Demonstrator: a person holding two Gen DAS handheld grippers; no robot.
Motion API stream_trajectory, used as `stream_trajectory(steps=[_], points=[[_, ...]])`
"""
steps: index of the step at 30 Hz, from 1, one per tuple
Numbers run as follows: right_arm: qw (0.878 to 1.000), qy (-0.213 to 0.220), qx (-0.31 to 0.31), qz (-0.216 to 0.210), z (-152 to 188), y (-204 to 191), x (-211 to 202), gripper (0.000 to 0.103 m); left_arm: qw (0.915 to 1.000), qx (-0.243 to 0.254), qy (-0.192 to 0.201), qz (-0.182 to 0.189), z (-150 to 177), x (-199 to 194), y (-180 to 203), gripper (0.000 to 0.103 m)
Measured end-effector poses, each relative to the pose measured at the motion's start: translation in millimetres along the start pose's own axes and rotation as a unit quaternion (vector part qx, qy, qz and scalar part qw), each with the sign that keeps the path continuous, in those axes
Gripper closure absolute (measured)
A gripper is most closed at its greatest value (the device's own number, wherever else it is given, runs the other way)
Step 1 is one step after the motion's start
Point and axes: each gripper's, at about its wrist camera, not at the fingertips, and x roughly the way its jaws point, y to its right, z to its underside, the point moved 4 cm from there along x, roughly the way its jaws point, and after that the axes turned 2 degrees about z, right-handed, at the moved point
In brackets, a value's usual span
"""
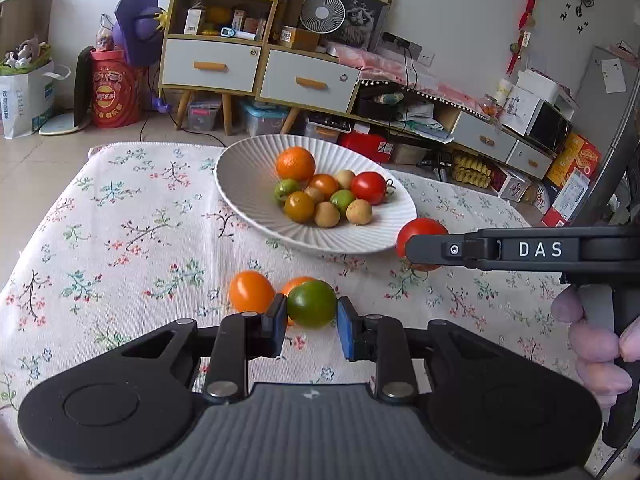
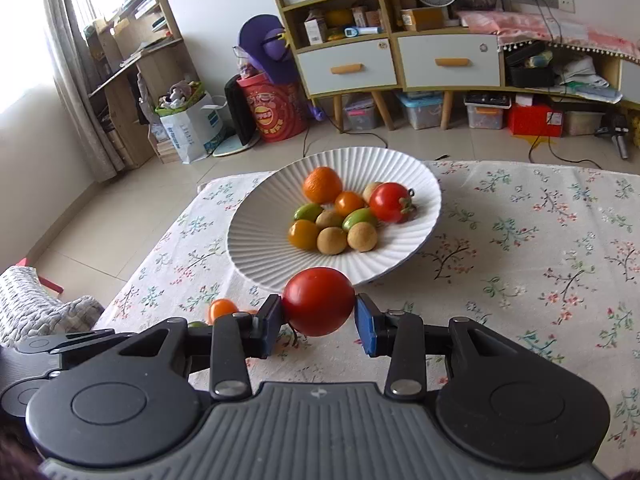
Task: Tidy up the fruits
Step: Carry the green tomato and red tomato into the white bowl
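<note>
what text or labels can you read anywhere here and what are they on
"DAS": white letters on the right gripper, seen side-on from the left wrist view.
Red drum on the floor: a round logo and characters, too blurred to read.
White paper bag: blue print, too small to read.
Boxes on the shelf: labels unreadable.
Nothing legible on the plate or the tablecloth.

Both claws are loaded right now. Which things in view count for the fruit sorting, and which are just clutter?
Job:
left claw on green tomato
right claw on red tomato
orange tomato on cloth
white bowl

Clutter:
fan
red bucket
</note>
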Motion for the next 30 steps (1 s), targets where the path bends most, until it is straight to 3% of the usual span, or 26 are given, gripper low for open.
stream_trajectory(steps=[12,23,30], points=[[0.999,-0.001,0.011,0.033,-15.7,22.1,9.1,0.067,0.9997,0.021,0.013,0.006,-19.6,12.9,18.0,0.079],[0.999,0.021,-0.015,0.02,-31.9,38.0,20.2,0.067,0.9992,0.032,0.025,0.009,-34.8,29.3,19.3,0.079],[0.999,0.014,-0.047,0.009,-30.0,35.6,34.7,0.067,0.997,0.076,0.013,0.009,-42.8,51.3,18.8,0.079]])
